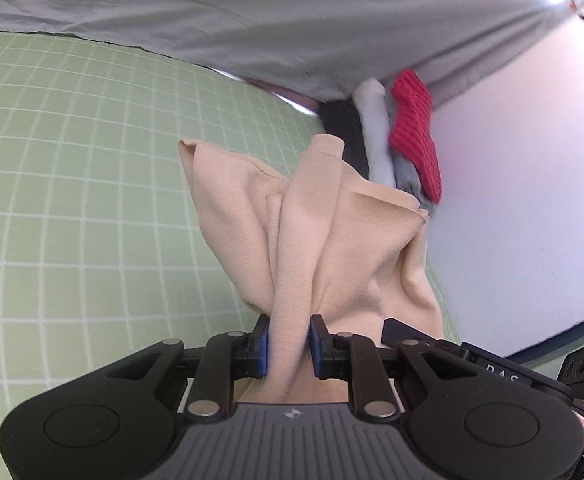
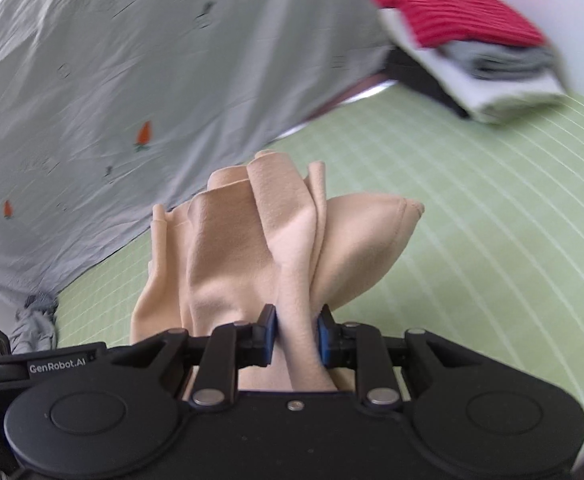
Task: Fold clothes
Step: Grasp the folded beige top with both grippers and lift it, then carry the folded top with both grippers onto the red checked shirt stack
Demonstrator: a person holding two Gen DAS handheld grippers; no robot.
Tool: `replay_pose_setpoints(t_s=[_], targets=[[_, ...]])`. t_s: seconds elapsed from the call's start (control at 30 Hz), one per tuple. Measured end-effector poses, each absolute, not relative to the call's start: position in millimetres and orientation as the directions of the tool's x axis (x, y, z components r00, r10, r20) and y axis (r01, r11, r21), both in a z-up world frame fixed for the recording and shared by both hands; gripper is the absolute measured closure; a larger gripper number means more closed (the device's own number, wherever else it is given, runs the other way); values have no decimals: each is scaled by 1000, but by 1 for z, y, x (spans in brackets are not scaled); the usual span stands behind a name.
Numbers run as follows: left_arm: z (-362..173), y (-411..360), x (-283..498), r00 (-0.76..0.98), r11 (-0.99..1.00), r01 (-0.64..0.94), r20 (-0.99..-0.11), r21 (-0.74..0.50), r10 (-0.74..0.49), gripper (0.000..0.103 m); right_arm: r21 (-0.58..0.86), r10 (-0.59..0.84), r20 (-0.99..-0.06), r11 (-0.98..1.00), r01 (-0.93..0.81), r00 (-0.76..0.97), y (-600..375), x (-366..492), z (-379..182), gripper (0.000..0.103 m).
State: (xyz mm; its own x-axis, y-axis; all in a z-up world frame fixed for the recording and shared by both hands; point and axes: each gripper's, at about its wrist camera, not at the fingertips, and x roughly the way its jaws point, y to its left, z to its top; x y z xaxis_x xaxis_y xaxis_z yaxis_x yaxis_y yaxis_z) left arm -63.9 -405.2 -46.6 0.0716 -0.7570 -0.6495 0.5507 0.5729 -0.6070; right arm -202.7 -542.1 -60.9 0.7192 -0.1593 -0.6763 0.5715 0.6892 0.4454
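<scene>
A green gridded cutting mat covers the table — a folded clothes stack, red striped top uppermost, lies at its far edge.

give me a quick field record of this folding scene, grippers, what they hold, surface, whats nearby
left gripper: shut on the beige garment, fabric bunched between the blue pads
right gripper: shut on the beige garment
garment state: crumpled, not yet folded
surface: green grid mat
nearby stack: folded clothes pile, red ribbed item on top, grey and white below
backdrop: grey sheet with carrot print
other: small grey cloth at the mat's edge
</scene>
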Motion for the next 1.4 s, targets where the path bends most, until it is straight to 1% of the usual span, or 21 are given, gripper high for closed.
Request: replay_pose_setpoints(t_s=[0.07,0.23,0.37,0.43,0.5,0.67,0.77,0.83,1.0,1.03,1.07,1.1,1.13,1.17,1.2,1.23,1.27,1.3,1.33,1.37,1.4], targets=[[-45,-417,-81,99,594,544,-657,-593,-747,82,456,-146,-676,687,565,723,-557,-217,-68,81],[-42,-462,-118,198,656,488,-659,-575,-725,82,465,-94,-642,742,484,761,-622,-241,-68,81],[-37,-520,-151,242,643,497,-619,-582,-747,82,467,-50,-613,782,412,789,-675,-261,-68,81],[-39,-559,-162,223,631,493,-614,-599,-757,82,436,-69,-608,804,405,791,-707,-274,-65,81],[-37,-602,-171,191,614,504,-615,-608,-765,82,403,-118,-604,808,430,788,-736,-287,-56,81],[-13,-692,-178,135,522,615,-574,-591,-808,82,335,-247,-573,800,498,781,-804,-316,-34,81],[6,-742,-168,125,472,679,-544,-563,-830,82,310,-326,-526,787,534,786,-842,-322,-19,81],[25,-769,-153,143,446,708,-508,-547,-849,82,292,-370,-484,786,545,793,-865,-314,-7,81],[73,-824,-91,212,401,763,-389,-507,-896,82,277,-413,-321,819,502,852,-918,-262,32,81],[80,-834,-77,230,398,772,-366,-495,-902,81,274,-418,-289,826,493,861,-929,-247,37,81],[83,-846,-60,259,411,777,-353,-476,-899,76,272,-422,-259,831,485,869,-940,-230,41,80],[84,-857,-44,293,431,780,-343,-455,-893,76,269,-425,-228,837,477,876,-952,-214,45,77],[80,-871,-26,331,462,778,-347,-425,-877,73,268,-432,-214,836,478,876,-964,-195,45,76],[69,-886,-8,369,511,763,-383,-395,-847,72,264,-441,-221,832,489,870,-978,-174,38,73],[56,-900,8,405,566,739,-430,-365,-807,72,257,-453,-258,819,513,853,-991,-150,24,66],[39,-912,24,421,608,714,-480,-348,-769,72,249,-465,-301,804,539,832,-1004,-125,8,64],[21,-923,40,425,643,688,-531,-336,-733,68,240,-476,-344,789,565,810,-1017,-100,-9,64],[3,-928,54,412,648,673,-547,-357,-729,64,231,-477,-399,775,589,783,-1028,-79,-28,64],[-10,-929,62,402,636,665,-531,-391,-746,57,213,-478,-447,764,609,756,-1035,-63,-47,64],[-16,-928,65,406,632,664,-517,-400,-754,52,192,-479,-491,755,627,728,-1041,-47,-66,64],[-20,-927,66,413,632,666,-511,-396,-754,50,187,-484,-498,751,634,720,-1042,-40,-78,64]])
